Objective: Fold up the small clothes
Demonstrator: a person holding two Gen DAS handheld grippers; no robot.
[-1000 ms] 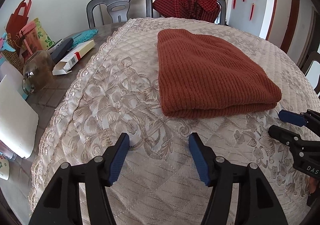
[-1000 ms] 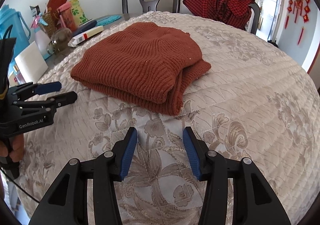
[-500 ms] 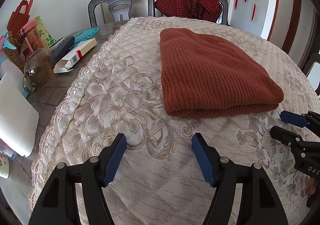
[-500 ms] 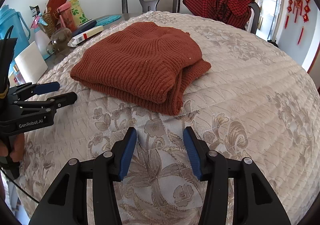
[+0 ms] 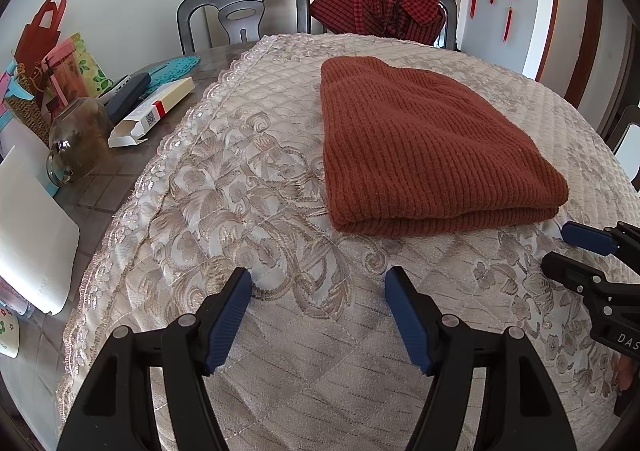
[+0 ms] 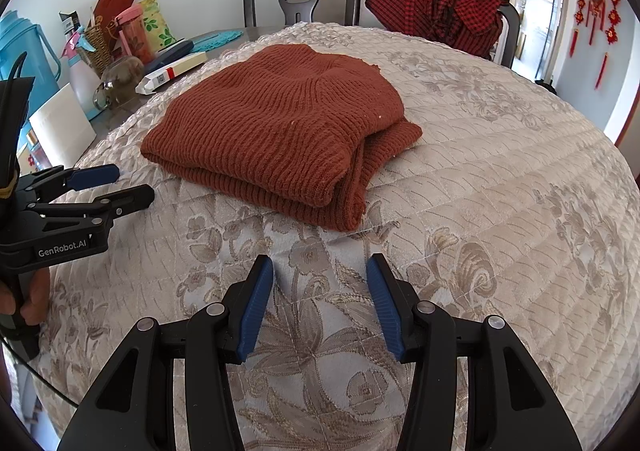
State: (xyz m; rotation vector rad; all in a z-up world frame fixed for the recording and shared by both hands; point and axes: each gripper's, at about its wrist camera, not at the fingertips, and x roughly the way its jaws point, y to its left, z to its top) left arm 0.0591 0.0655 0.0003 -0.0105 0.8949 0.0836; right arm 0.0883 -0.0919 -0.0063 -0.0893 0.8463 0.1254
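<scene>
Folded sweater (image 6: 280, 131), far edge hidden; right tongs (image 5: 576, 251) cut off.

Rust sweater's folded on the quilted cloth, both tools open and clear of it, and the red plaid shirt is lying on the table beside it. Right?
Not quite. The red plaid shirt is draped over a chair back behind the table, not lying on it; the right wrist view shows this. The rest holds: the rust sweater lies folded on the quilted cloth, and the left tool and right tool are open, clear of it.

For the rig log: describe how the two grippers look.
Both are matte black with silver pivot screws and ribbed blue finger pads. The left gripper bears white "GenRobot.AI" lettering and a black cable in the right view. The right gripper shows "DAS" in the left view. No sleeves visible.
</scene>
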